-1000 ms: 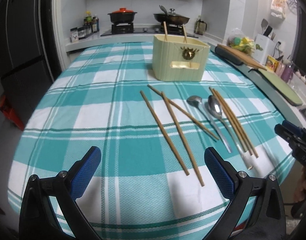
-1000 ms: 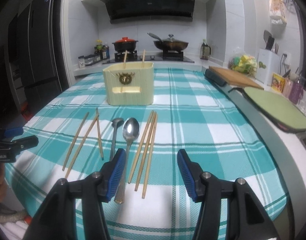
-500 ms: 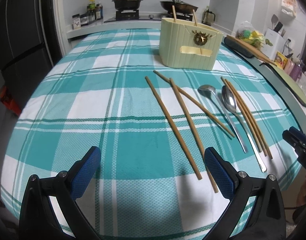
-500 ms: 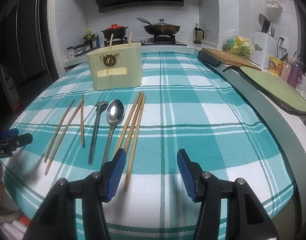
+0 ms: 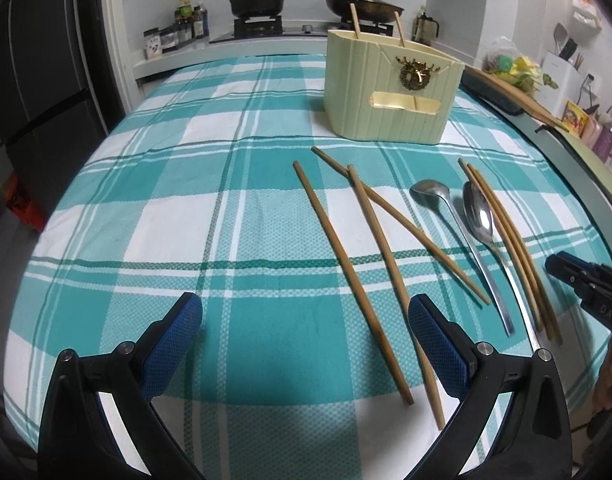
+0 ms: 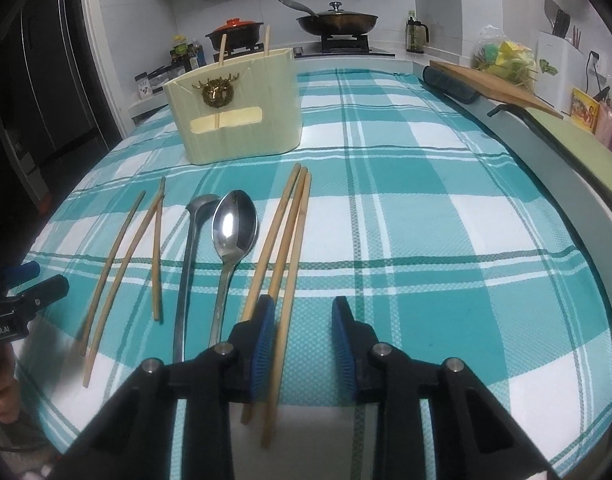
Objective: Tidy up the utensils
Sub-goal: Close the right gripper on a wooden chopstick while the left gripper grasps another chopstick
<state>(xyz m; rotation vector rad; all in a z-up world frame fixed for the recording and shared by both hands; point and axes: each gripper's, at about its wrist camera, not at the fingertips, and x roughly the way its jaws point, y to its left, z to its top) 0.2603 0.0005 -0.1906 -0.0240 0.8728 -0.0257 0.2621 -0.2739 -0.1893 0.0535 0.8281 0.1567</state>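
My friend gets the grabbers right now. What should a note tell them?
Left tool: open, empty, above the teal checked tablecloth.
Right tool: closing, nothing gripped yet; the three bundled wooden chopsticks lie by its left pad.
Cream ribbed utensil holder: two wooden chopsticks stand in it already.
Left to put away: the bundle, three loose wooden chopsticks, the steel ladle and steel spoon.

The right gripper [image 6: 301,332] has dropped toward the chopsticks [image 6: 283,240], jaws closing.
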